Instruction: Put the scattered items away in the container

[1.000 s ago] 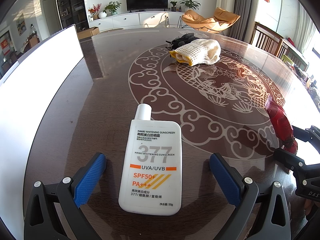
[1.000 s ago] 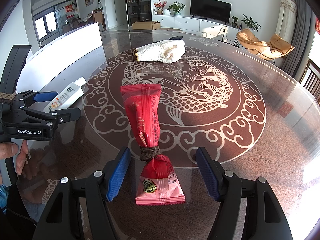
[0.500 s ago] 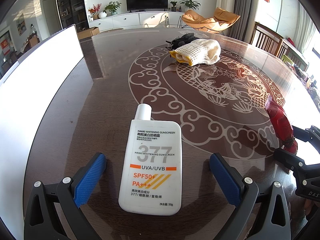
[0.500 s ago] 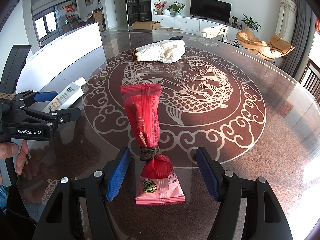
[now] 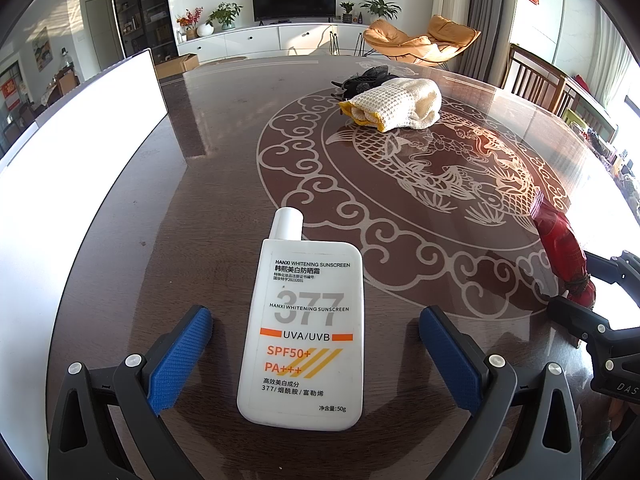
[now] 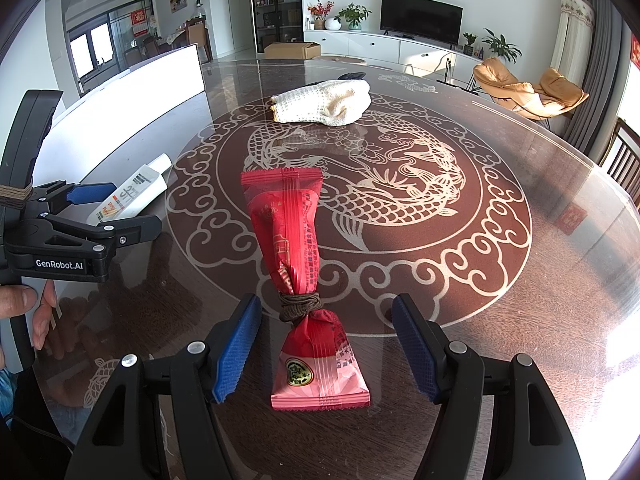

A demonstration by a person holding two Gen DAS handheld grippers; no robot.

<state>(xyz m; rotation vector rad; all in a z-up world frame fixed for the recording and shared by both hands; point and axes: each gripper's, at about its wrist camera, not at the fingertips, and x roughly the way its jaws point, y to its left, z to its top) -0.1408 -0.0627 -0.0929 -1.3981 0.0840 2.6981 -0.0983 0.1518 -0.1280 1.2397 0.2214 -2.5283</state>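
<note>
A white sunscreen bottle lies flat on the table between the open jaws of my left gripper, which do not touch it. It also shows in the right wrist view. A red snack packet tied with brown cord lies between the open jaws of my right gripper, untouched. The packet also shows at the right of the left wrist view. A cream knitted cloth lies farther back, with a black object behind it. A long white container stands along the left.
The round dark table has a pale fish pattern. Wooden chairs stand at its far right edge. A person's hand holds the left gripper's handle.
</note>
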